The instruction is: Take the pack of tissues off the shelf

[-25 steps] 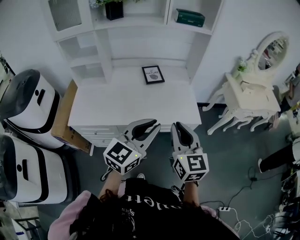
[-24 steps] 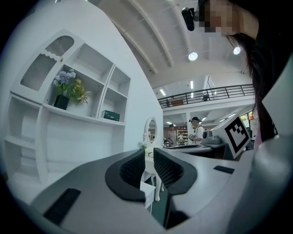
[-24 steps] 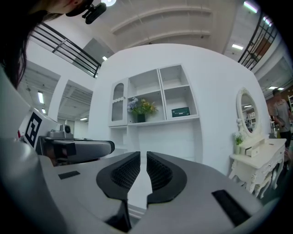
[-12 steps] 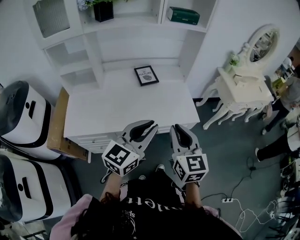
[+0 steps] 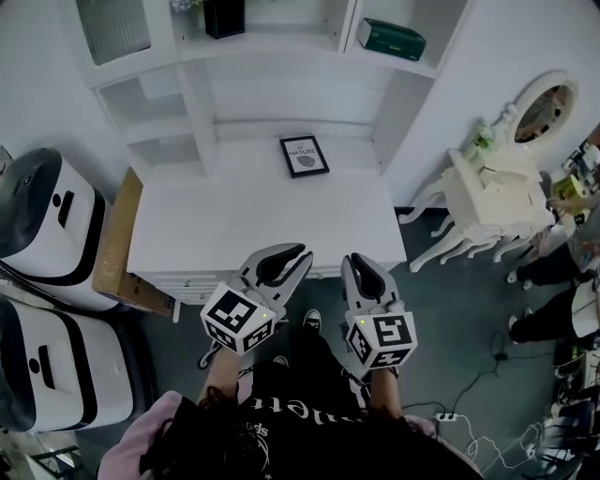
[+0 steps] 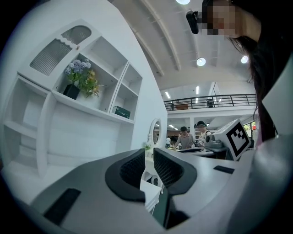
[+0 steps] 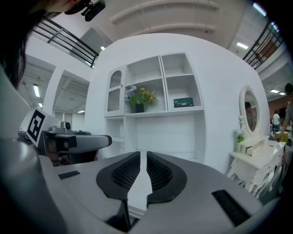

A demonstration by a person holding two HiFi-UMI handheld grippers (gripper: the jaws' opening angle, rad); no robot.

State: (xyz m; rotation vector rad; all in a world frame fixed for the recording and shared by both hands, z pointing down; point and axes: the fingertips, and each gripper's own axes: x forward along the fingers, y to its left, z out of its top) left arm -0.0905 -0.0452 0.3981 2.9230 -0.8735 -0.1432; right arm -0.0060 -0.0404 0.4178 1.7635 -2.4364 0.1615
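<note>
The pack of tissues (image 5: 390, 37) is a dark green box lying in the upper right compartment of the white shelf unit (image 5: 192, 89). It also shows in the left gripper view (image 6: 121, 112) and the right gripper view (image 7: 183, 102). Both grippers hover side by side in front of the white desk (image 5: 234, 225), far below and short of the pack. My left gripper (image 5: 300, 257) (image 6: 149, 153) is shut with nothing between its pads. My right gripper (image 5: 355, 260) (image 7: 143, 155) is likewise shut and empty, pointing at the shelf.
A framed picture (image 5: 305, 156) stands at the desk's back. A black pot with flowers (image 5: 223, 17) sits in the compartment left of the pack. A white dressing table with an oval mirror (image 5: 497, 187) stands right; white machines (image 5: 47, 225) and a cardboard box (image 5: 117, 244) stand left.
The head view has swung a little, so the shelf and desk shift in the picture. Both grippers keep their place before the desk and stay shut.
</note>
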